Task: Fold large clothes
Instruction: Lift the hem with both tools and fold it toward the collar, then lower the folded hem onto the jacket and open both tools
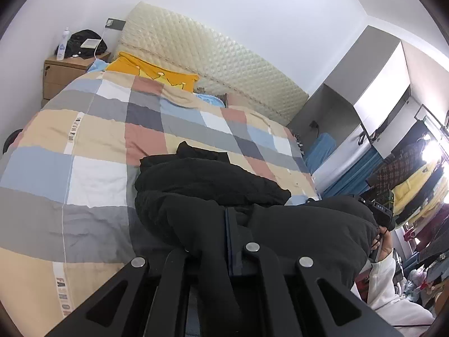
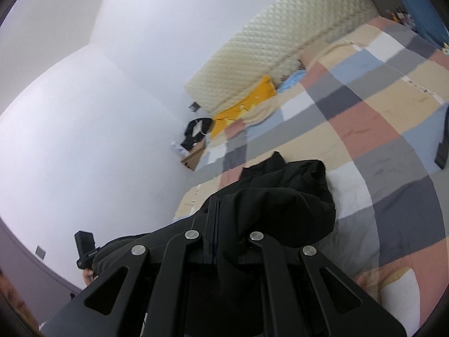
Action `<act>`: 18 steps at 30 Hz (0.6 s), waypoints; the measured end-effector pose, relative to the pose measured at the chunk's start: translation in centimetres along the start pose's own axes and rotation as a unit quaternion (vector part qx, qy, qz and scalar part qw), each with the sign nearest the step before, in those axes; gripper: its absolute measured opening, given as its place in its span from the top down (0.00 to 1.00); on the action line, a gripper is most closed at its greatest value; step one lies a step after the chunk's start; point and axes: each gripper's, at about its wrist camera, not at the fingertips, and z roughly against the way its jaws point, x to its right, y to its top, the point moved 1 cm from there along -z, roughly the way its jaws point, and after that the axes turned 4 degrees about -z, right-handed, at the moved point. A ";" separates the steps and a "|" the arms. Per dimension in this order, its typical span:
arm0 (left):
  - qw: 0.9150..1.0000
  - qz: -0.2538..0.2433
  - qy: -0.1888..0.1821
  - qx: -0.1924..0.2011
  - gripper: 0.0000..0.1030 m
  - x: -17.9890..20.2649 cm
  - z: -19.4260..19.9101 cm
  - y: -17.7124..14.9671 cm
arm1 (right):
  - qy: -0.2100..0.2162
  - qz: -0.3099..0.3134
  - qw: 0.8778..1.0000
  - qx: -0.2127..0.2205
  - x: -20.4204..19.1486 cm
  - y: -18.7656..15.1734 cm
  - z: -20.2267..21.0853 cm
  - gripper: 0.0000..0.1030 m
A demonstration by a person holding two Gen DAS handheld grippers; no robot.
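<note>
A large black padded jacket (image 1: 207, 179) lies bunched on the checked quilt (image 1: 92, 151) of the bed. My left gripper (image 1: 221, 224) is shut on a fold of the jacket, which drapes over its fingers and lifts toward the right. In the right wrist view my right gripper (image 2: 224, 210) is shut on another thick fold of the jacket (image 2: 283, 196), held above the quilt (image 2: 378, 129). The fingertips of both are buried in black fabric. My other hand-held gripper (image 2: 85, 252) shows at lower left, with jacket cloth running to it.
A quilted cream headboard (image 1: 213, 64) and a yellow pillow (image 1: 151, 73) are at the bed's far end. A wooden nightstand (image 1: 64, 75) with a bottle and black bag stands at left. A grey wardrobe (image 1: 373, 84) and hanging clothes (image 1: 407, 185) are at right.
</note>
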 end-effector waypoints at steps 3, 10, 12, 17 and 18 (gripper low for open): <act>1.000 0.004 0.007 -0.006 0.96 -0.2 -1.1 1.8 | -0.015 -0.004 1.000 -0.007 0.2 0.9 -0.7 0.93; 0.999 0.012 0.032 -0.030 0.96 -2.0 -6.9 6.4 | -0.091 -0.034 0.994 -0.051 1.8 4.8 -5.1 0.93; 0.998 0.013 0.046 -0.039 0.96 -2.7 -9.0 7.9 | -0.120 -0.021 0.990 -0.066 2.3 5.8 -6.7 0.93; 0.992 0.012 0.110 -0.063 0.96 -3.6 -14.8 10.5 | -0.187 -0.005 0.977 -0.104 4.7 8.1 -11.3 0.93; 0.990 0.007 0.123 -0.070 0.96 -3.8 -16.0 11.0 | -0.197 -0.004 0.974 -0.111 5.2 8.4 -12.2 0.93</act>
